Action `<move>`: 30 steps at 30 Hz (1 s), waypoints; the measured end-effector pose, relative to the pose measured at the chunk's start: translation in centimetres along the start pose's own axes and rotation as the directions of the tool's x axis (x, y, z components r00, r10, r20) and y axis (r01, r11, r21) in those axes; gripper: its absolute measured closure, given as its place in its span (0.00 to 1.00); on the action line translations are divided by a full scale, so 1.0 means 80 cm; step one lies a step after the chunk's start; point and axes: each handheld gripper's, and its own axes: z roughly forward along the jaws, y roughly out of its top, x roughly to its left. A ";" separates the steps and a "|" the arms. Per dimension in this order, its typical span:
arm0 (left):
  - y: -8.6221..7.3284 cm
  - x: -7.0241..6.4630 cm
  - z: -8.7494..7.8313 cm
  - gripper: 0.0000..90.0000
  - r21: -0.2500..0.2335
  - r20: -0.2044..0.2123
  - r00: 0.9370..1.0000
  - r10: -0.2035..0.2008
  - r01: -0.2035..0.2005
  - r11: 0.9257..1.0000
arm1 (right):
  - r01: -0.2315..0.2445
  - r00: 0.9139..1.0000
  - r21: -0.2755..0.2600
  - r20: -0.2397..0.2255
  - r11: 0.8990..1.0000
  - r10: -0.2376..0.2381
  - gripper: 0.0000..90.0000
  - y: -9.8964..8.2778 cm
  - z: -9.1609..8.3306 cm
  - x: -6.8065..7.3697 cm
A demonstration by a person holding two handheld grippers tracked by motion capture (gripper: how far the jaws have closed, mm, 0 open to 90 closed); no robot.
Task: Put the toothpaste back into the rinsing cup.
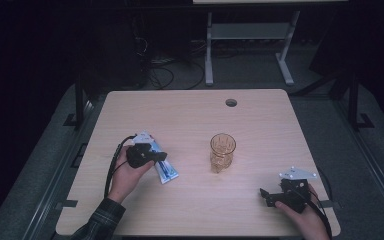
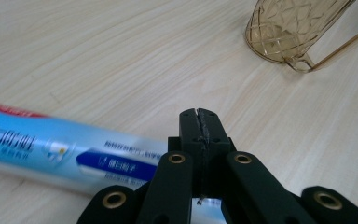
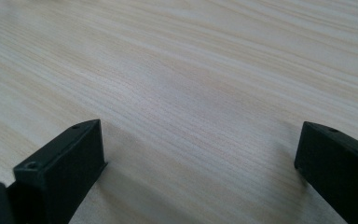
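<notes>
The left tool [image 1: 150, 154] sits at about nine o'clock on the table [image 1: 190, 210], its jaws pressed flat together over the toothpaste tube [image 1: 165, 169]. From the left gripper view the tips [image 2: 199, 125] meet with nothing between them, and the tube [image 2: 51, 149] runs out below and to the side of them — so I read it as closed but not gripping the tube, though the tube's near end is hidden under the linkage. The tube lies flat, slanting from ten o'clock toward the middle of the table. The amber glass cup [image 1: 222, 151] stands upright near the centre, well apart from the tube; it looks like the place the tube is meant to go, and its open mouth faces up ready for that. The right tool [image 1: 272, 196] rests low at about four o'clock, jaws spread wide over bare wood [image 3: 191, 93] — parked out of the way, I'd guess, while the left does the work. To lift the tube, the left jaws would need to open first.
</notes>
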 end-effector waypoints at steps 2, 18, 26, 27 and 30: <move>0.005 -0.001 0.013 1.00 0.013 -0.004 1.000 0.014 -0.014 1.000 | 0.000 1.000 0.000 0.000 1.000 0.000 0.01 0.000 0.000 0.000; -0.001 -0.006 0.050 1.00 0.106 -0.012 0.999 0.050 -0.049 0.993 | 0.004 1.000 0.000 -0.004 1.000 -0.004 0.01 0.000 0.000 -0.001; -0.008 -0.009 0.046 1.00 0.123 -0.008 0.999 0.053 -0.051 0.991 | 0.004 1.000 0.000 -0.004 1.000 -0.004 0.01 0.000 0.000 -0.001; -0.010 -0.009 0.043 1.00 0.124 -0.011 0.999 0.052 -0.050 0.991 | 0.003 1.000 0.000 -0.003 1.000 -0.003 0.01 0.000 0.000 -0.001; -0.012 -0.009 0.040 1.00 0.123 -0.016 0.999 0.047 -0.045 0.991 | 0.004 1.000 0.000 -0.003 1.000 -0.004 0.01 0.000 0.000 -0.001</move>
